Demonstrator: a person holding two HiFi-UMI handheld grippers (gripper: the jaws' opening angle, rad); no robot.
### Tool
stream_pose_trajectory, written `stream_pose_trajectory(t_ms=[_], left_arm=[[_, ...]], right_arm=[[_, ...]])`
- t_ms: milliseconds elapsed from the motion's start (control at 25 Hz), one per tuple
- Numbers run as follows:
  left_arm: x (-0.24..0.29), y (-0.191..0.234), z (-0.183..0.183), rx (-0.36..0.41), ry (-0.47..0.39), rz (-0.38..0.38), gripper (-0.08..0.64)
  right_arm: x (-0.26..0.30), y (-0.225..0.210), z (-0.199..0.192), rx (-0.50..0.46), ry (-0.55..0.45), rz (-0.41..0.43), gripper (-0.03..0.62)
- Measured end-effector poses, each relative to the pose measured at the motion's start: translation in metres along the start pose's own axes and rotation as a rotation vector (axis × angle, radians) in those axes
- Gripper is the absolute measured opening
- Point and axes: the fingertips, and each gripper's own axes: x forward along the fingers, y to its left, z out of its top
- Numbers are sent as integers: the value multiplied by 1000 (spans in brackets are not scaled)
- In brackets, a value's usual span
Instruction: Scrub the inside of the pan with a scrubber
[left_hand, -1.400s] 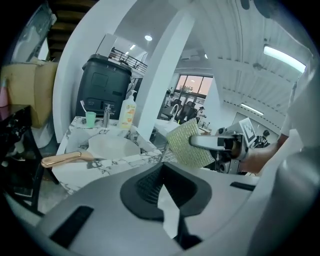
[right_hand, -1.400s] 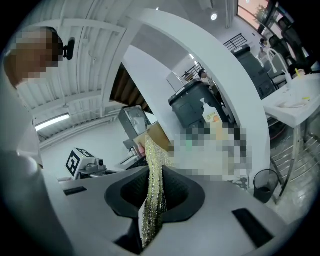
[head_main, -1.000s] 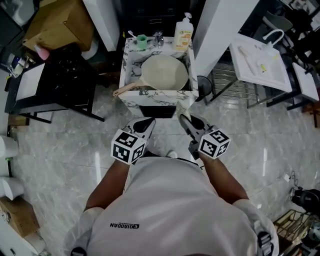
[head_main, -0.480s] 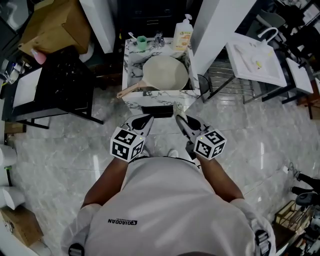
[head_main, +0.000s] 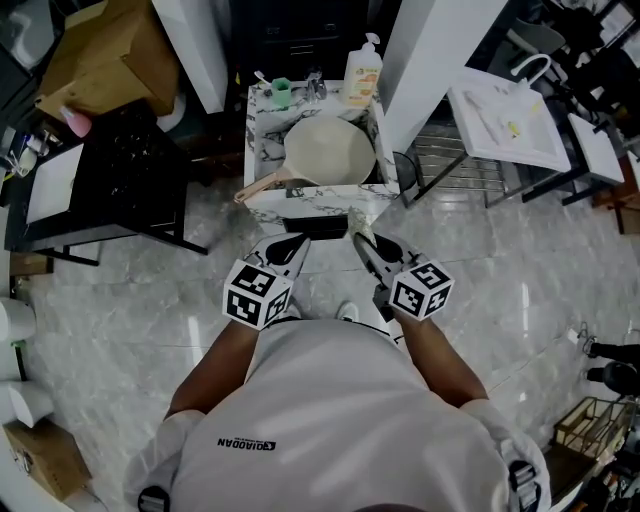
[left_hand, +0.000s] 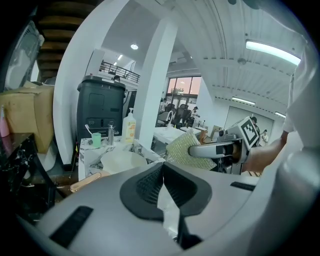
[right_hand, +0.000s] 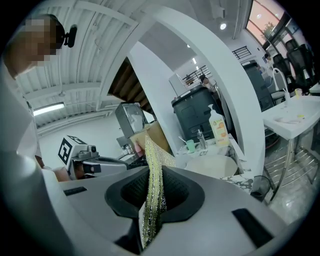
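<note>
The right hand-held gripper grips the scrubber by its lower edge, so its face is free to rub. The left hand-held gripper is clenched, empty. The pan sits on the bench ahead, well apart.

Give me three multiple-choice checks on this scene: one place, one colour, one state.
1. Where is the cream round pan? A) black table B) marble-patterned basin C) floor
2. What colour is the small plastic cup behind the pan? A) green B) red C) blue
3. The right gripper is: A) open B) shut on the pan's handle C) shut on the glittery yellow mesh scrubber
B, the pan lies within the basin's walls; A, the cup is green; C, the mesh is pinched between its jaws.
</note>
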Motion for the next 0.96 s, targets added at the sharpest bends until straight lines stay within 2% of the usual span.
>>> stream_pose_trajectory(t_ms=[480, 960], left_arm=[[1, 6, 3, 15, 8, 4, 15], [1, 13, 9, 33, -6, 12, 15]], right_arm=[[-1, -6, 4, 14, 4, -26, 75], [3, -6, 10, 17, -10, -13, 75]])
